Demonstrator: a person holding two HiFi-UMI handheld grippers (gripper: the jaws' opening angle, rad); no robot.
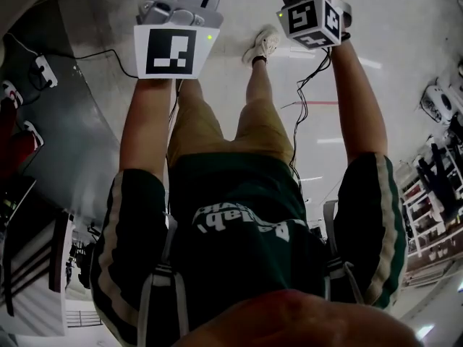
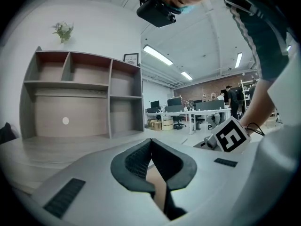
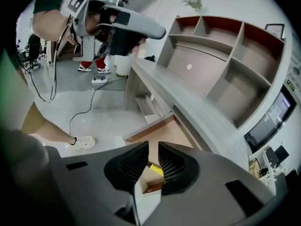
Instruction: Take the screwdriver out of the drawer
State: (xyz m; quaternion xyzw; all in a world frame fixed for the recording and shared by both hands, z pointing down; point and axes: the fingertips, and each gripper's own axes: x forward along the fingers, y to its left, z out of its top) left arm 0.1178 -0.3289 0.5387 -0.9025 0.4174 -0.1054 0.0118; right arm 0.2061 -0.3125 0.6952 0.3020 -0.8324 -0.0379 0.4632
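Already the drawer (image 3: 146, 127) under the counter (image 3: 188, 102) stands open. A yellow bit, likely the screwdriver (image 3: 156, 169), lies inside at six o'clock, untouched. The right hand-held gripper (image 3: 153, 146) is slightly parted and empty; the left hand-held gripper (image 2: 150, 142) is closed on nothing. Grasping and lifting remain.

**What the person looks like**

The person wears a dark green shirt (image 1: 239, 255) with white letters. Its short sleeves (image 1: 110, 237) have pale stripes. There are tan shorts (image 1: 217, 132) and a white shoe (image 1: 265, 43). Thin black cables (image 1: 304, 100) run down. The left gripper (image 2: 150, 142) and right gripper (image 3: 151, 154) are pale grey, with dark ribbed pads (image 2: 136, 161) and a cube (image 1: 170, 51) of black-and-white squares.
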